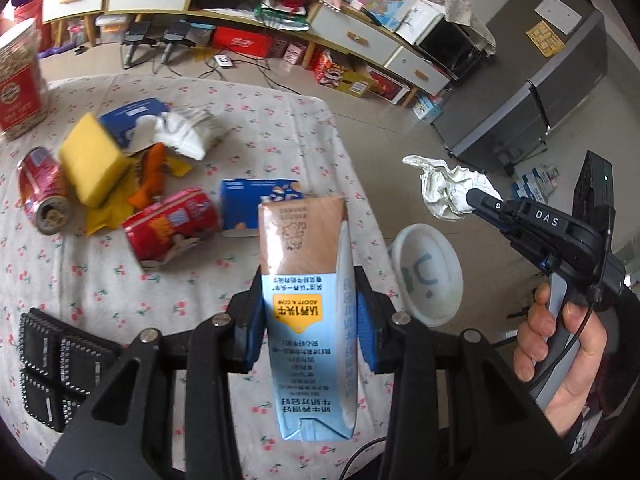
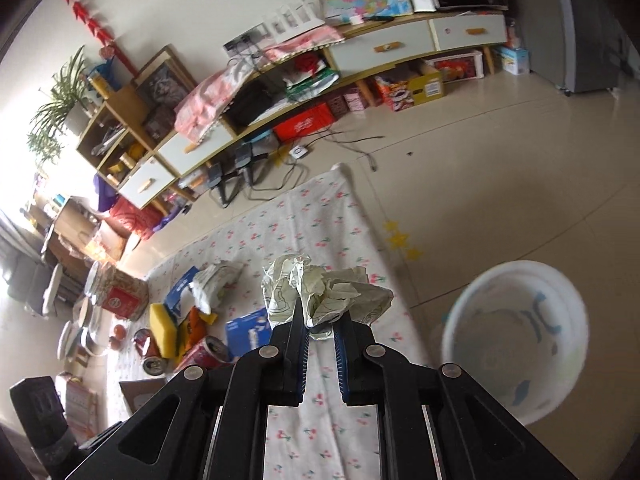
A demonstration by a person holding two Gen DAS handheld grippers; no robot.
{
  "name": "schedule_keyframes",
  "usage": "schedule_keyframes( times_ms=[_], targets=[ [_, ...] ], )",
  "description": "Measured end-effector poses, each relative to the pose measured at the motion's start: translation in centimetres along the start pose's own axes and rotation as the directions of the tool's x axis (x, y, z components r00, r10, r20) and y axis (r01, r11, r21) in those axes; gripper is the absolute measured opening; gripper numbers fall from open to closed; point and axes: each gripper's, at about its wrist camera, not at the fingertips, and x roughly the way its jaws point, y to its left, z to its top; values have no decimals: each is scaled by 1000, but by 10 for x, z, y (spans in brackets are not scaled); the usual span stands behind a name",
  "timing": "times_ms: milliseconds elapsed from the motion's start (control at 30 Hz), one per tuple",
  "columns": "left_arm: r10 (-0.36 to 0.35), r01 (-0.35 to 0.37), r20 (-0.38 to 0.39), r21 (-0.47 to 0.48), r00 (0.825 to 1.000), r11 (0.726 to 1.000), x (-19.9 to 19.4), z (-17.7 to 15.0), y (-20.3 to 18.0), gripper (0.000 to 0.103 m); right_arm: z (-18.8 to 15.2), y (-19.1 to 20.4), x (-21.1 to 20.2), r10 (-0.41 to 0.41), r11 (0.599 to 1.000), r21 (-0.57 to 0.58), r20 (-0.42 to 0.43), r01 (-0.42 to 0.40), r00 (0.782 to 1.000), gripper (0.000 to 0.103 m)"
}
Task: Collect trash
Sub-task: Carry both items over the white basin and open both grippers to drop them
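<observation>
My left gripper (image 1: 308, 312) is shut on a tall milk carton (image 1: 306, 280), brown on top and light blue below, lifted above the cherry-print tablecloth (image 1: 120, 300). My right gripper (image 2: 321, 320) is shut on a crumpled white paper ball (image 2: 324, 292); the left wrist view shows that paper ball (image 1: 444, 188) over the floor, past the table's right edge. A white plastic bin (image 1: 426, 272) stands on the floor below, and the same bin (image 2: 516, 340) fills the right side of the right wrist view. Two red cans (image 1: 44, 192) (image 1: 172, 224), a yellow sponge (image 1: 96, 160) and a blue box (image 1: 248, 208) lie on the cloth.
A blue tissue pack with white tissues (image 1: 160, 124) and orange and yellow wrappers (image 1: 152, 176) lie among the litter. A jar with a red label (image 1: 20, 80) stands far left. A black ridged mat (image 1: 56, 364) lies near the front left. A low cabinet (image 1: 260, 12) and a grey appliance (image 1: 532, 80) stand beyond.
</observation>
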Motion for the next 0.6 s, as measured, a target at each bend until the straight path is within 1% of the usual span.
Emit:
schedule_keyframes(
  times_ms=[67,100,200,300,367,533,600],
  targets=[
    [-45,45,-23,25,999,999,18,-1,-25,41,-6,-25,-24,-67,996,58,52,64,996,12],
    [-62,63,-36,39,997,997,29,-1,-38,41,-10,-36,-33,-95,992,84,63,89,994,12],
    [-112,118,-75,84,991,989,60,-1,-76,41,-13,-61,-44,-176,979,109,45,171,983,12],
    [-155,167,-118,103,981,981,90,-3,-109,41,-15,-91,-48,-227,964,146,28,221,974,12],
    [-155,172,-128,132,980,976,111,2,-130,41,-17,-113,-46,-244,954,181,-1,240,970,12],
    [-177,206,-191,147,966,967,159,5,-163,41,-16,-154,-42,-207,944,257,-33,209,978,13],
    [-163,197,-203,161,966,967,172,5,-169,41,-11,-161,-41,-210,941,264,-34,211,977,16]
  ],
)
